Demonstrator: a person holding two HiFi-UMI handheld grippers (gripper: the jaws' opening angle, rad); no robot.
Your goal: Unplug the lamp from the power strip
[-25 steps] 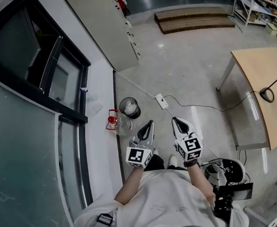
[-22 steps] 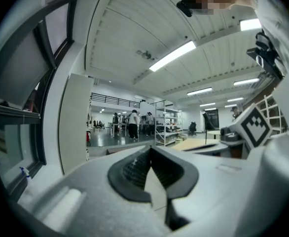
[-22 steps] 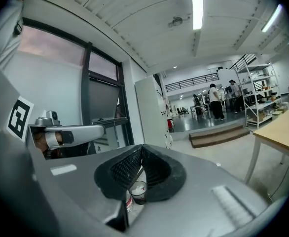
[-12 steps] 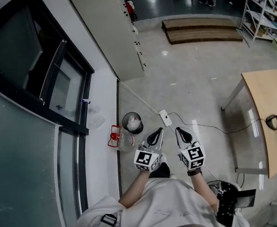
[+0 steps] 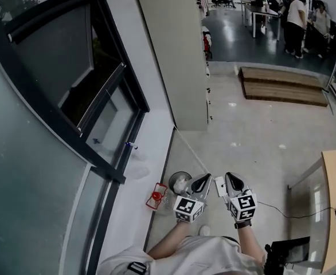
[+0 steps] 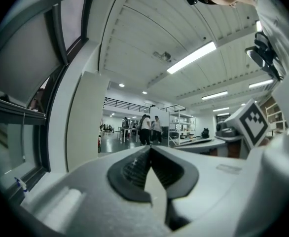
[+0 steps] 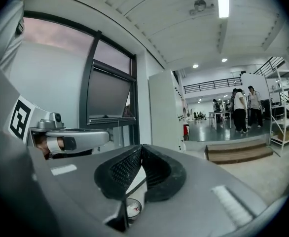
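The power strip (image 5: pixel 219 185) is lying lower centre, between the left gripper (image 5: pixel 204 179) and right gripper (image 5: pixel 230 177), both clenching shut, empty; the right seems nearer.

Glossy grey floor (image 5: pixel 254 142): white power strip (image 5: pixel 219 186), black bin (image 5: pixel 179 182) beside small red object (image 5: pixel 156 196) near window wall; wooden steps (image 5: pixel 282 87) farther off.

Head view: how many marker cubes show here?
2. The left gripper carries one cube; the right gripper carries the other cube, beside it at lower centre. No others seem hidden.
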